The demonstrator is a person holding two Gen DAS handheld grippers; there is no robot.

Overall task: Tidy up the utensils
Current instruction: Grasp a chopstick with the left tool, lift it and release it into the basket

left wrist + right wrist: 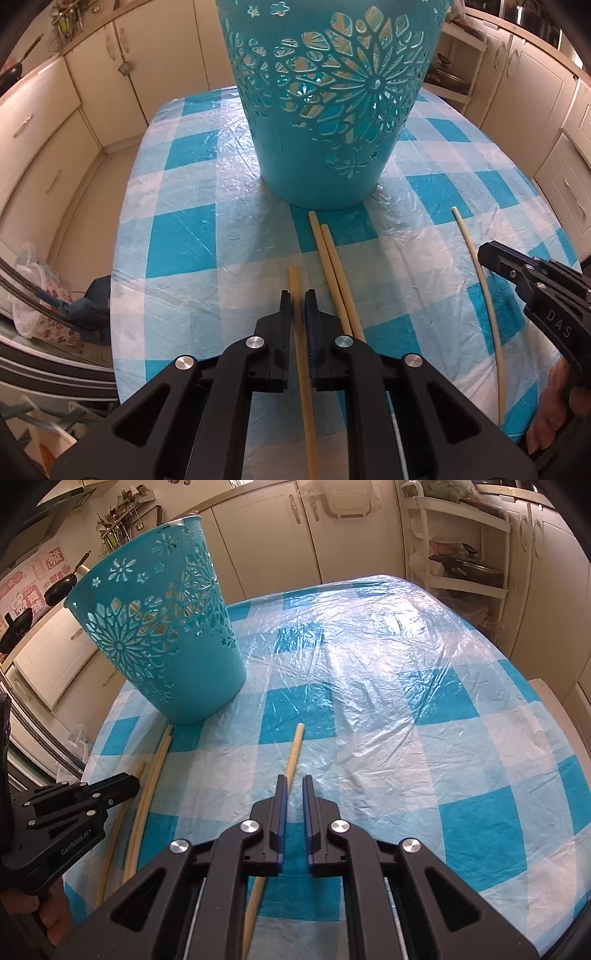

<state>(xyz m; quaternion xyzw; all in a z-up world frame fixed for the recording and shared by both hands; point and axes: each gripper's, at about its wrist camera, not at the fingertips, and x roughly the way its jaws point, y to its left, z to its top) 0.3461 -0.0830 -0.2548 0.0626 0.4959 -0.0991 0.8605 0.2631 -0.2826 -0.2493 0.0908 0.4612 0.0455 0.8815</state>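
Note:
A tall teal cut-out basket point(325, 110) stands upright on the checked table; it also shows in the right wrist view point(166, 635). Several pale chopsticks lie on the cloth in front of it. My left gripper point(297, 301) straddles one chopstick point(301, 354), jaws narrowly apart, not clamped. Two more chopsticks point(332, 266) lie side by side just to its right. My right gripper point(294, 784) is slightly open over a thin pale chopstick point(294, 751), which also shows in the left wrist view point(480, 288).
The table wears a blue and white checked cloth point(406, 720) under clear plastic. Cream cabinets point(44, 140) surround it. A white shelf rack with a pan point(465, 565) stands at the back right. Bags point(37, 295) lie on the floor to the left.

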